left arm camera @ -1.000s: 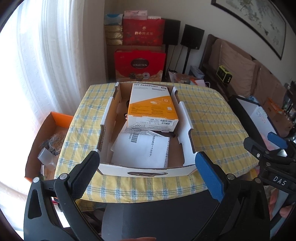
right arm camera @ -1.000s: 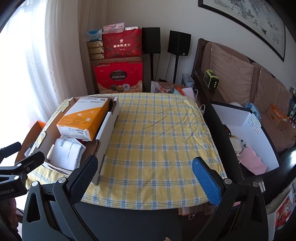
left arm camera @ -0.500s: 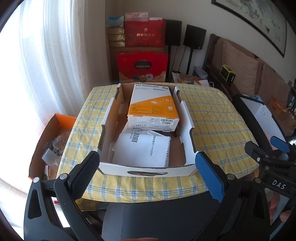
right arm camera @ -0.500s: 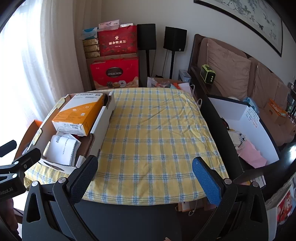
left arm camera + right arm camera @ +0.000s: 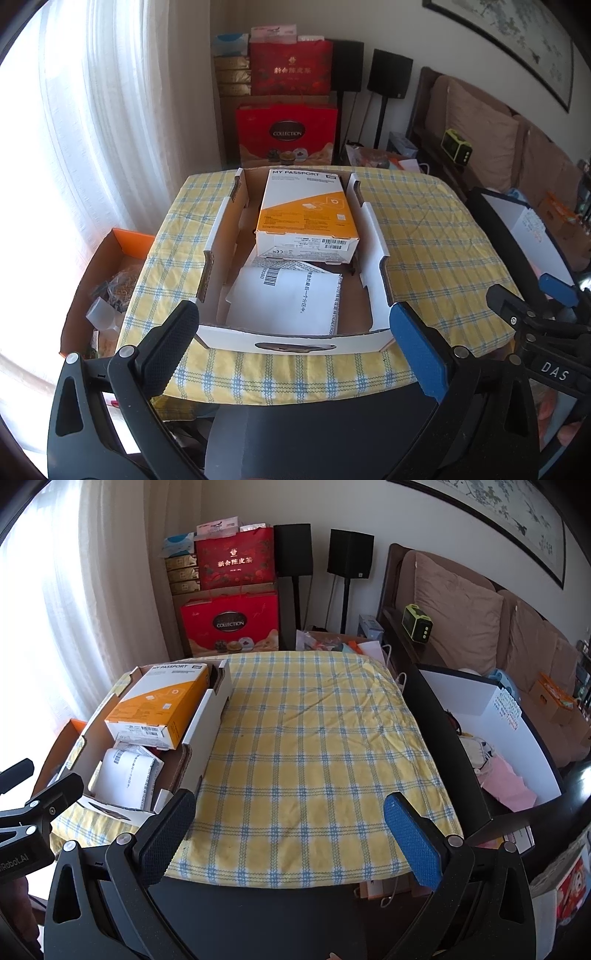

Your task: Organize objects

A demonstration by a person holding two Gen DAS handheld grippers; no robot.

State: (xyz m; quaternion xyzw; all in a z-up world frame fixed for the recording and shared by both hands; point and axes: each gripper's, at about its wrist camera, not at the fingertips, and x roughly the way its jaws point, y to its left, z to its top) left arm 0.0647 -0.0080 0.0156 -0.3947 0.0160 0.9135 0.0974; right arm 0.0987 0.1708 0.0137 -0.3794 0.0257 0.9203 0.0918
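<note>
A shallow cardboard tray [image 5: 373, 236] [image 5: 207, 720] sits on the left half of a table with a yellow checked cloth [image 5: 314, 746]. Inside it an orange and white "MY PASSPORT" box [image 5: 308, 218] [image 5: 159, 705] lies at the far end, and a white printed mailer [image 5: 288, 299] [image 5: 125, 775] lies nearer me. My left gripper [image 5: 291, 336] is open in front of the tray's near wall, holding nothing. My right gripper [image 5: 288, 821] is open over the cloth's near edge, empty. Each gripper shows at the edge of the other's view.
An orange box [image 5: 99, 288] with clutter stands on the floor left of the table. A black bin with white lining [image 5: 495, 738] stands at the right. Red gift boxes [image 5: 229, 627], speakers [image 5: 349, 555] and a sofa [image 5: 480, 616] lie beyond. The cloth's right half is bare.
Both views have shifted slightly, and the table sits a little lower and farther in frame. The grippers stay open and the tray's contents have not moved.
</note>
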